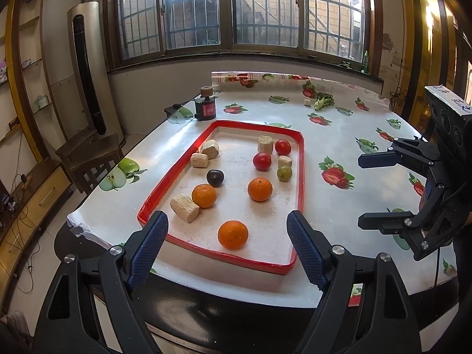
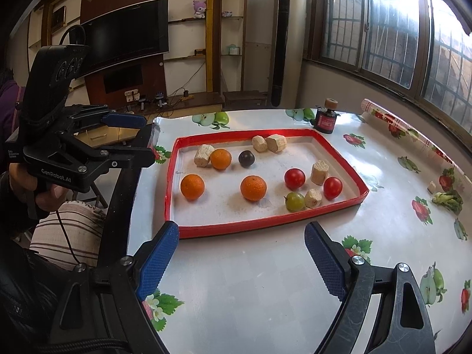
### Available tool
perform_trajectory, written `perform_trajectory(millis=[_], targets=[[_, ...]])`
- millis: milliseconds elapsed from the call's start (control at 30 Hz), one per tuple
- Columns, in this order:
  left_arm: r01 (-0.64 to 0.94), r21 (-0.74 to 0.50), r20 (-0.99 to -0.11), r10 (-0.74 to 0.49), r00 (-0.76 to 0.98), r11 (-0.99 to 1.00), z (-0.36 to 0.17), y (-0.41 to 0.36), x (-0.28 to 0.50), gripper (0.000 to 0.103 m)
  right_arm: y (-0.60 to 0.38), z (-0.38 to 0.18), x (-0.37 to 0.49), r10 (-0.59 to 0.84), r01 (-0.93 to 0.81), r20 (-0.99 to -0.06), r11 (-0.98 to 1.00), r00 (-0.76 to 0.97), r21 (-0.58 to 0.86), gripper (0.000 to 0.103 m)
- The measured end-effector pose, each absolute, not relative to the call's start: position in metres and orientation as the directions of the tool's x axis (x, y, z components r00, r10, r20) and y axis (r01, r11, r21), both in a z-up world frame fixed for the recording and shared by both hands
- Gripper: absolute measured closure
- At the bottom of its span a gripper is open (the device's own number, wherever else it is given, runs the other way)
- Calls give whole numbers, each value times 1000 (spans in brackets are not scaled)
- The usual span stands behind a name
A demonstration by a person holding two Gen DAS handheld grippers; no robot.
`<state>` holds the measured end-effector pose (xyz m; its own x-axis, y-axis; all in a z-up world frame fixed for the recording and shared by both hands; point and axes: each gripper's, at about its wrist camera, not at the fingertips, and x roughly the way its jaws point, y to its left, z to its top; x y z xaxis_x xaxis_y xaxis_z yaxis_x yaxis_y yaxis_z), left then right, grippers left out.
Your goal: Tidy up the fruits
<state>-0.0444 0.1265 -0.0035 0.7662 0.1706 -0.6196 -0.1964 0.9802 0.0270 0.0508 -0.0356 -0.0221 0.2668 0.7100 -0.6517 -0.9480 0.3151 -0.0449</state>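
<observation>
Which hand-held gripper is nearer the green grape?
Right. The right hand-held gripper hovers beside the tray edge nearest the green grape; the left hand-held gripper is back at the tray's orange end.

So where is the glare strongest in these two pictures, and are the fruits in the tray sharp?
Right wrist view: the window is blown out white, and the tablecloth shines. Left wrist view: light is softer, and the oranges in the red tray are sharp; straight lines bend at the edges.

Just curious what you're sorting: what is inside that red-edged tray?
Inside the red-edged tray lie three oranges, two red tomatoes, one green grape, one dark plum and five pale wooden chunks. Nothing looks covered; both views show the floor fully.
</observation>
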Motion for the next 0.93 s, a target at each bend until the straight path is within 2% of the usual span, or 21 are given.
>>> perform_trajectory(millis=[567, 933], targets=[[-245, 59, -557, 235, 797, 968, 4, 129, -61, 20, -55, -11, 40, 747, -934, -589, 356, 310, -41, 15], [-253, 74, -545, 251, 800, 965, 5, 130, -61, 20, -56, -13, 40, 742, -931, -592, 362, 314, -40, 14]])
